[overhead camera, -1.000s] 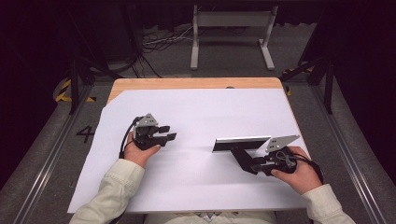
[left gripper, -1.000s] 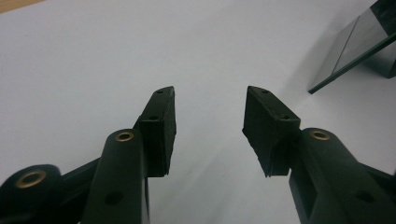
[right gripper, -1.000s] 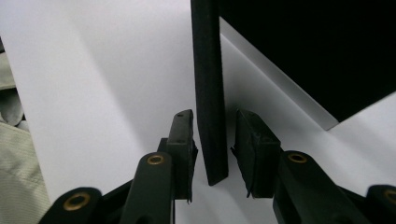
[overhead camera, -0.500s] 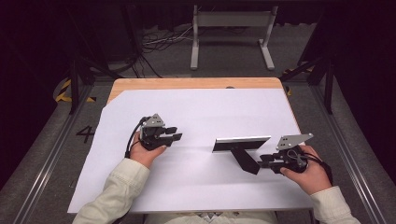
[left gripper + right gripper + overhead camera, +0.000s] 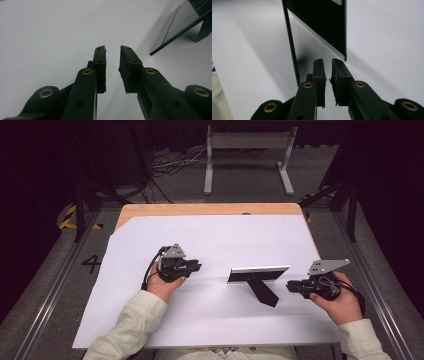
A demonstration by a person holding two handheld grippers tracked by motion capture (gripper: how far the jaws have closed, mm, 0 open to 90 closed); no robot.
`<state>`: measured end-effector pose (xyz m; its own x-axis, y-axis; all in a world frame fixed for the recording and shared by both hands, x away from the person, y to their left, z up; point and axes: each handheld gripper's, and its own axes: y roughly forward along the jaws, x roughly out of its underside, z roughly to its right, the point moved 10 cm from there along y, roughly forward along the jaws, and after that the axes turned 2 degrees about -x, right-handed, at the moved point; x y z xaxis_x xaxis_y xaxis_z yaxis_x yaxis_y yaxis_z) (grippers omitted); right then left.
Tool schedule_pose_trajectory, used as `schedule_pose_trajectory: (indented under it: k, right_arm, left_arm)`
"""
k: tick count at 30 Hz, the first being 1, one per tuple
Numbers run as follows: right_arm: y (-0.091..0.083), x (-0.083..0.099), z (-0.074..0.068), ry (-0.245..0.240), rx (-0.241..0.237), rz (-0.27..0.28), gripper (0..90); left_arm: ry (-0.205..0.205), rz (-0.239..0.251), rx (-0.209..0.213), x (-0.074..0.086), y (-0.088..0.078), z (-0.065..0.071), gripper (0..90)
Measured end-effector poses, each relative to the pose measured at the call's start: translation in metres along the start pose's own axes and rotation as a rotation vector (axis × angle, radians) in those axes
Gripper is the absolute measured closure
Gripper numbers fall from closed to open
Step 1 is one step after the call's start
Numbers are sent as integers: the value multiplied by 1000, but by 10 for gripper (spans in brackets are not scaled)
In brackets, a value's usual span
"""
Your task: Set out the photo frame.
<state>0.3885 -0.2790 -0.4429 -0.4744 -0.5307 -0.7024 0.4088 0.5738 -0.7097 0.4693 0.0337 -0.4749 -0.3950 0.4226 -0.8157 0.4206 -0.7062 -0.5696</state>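
A picture frame (image 5: 258, 273) stands upright in the middle of the white sheet (image 5: 210, 235), propped by its black back leg (image 5: 265, 293). My left gripper (image 5: 197, 266) rests to the frame's left and points at it across a gap. Its jaws have just been closing, and a narrow gap between them holds nothing (image 5: 112, 51). The frame's glass edge (image 5: 172, 30) shows ahead at the right. My right gripper (image 5: 290, 286) sits to the right of the leg, apart from it. Its jaws have also been closing and stand nearly together with nothing between them (image 5: 327, 63), facing the frame's black back (image 5: 319, 22).
The white sheet covers a wooden table (image 5: 200, 209) whose far edge shows bare. On the floor beyond stand a metal stand (image 5: 247, 142) and loose cables (image 5: 170, 165). Dark rails run along both sides of the table.
My right gripper has drawn back to the right, off the frame's back leg. My left gripper has shifted right toward the frame. The jaws of both have narrowed.
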Motion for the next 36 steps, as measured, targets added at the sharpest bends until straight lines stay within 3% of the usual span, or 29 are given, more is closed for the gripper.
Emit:
schedule_pose_trajectory:
  k: [14, 17, 22, 25, 32, 36]
  right_arm:
    - [-4, 5, 22, 63, 59, 24, 820]
    - [-6, 5, 26, 76, 71, 35, 815]
    - [-7, 6, 33, 92, 88, 52, 807]
    - [-7, 6, 40, 107, 107, 68, 810]
    - [-6, 5, 42, 109, 108, 79, 817]
    - [-7, 3, 42, 99, 107, 81, 819]
  left_arm:
    - [11, -29, 21, -5, 19, 12, 841]
    - [5, -39, 52, -7, 28, 19, 873]
    - [5, -44, 68, -9, 35, 23, 900]
    - [34, -59, 76, -8, 45, 30, 900]
    - [84, -89, 99, -9, 61, 43, 900]
    - [145, -118, 95, -5, 69, 52, 900]
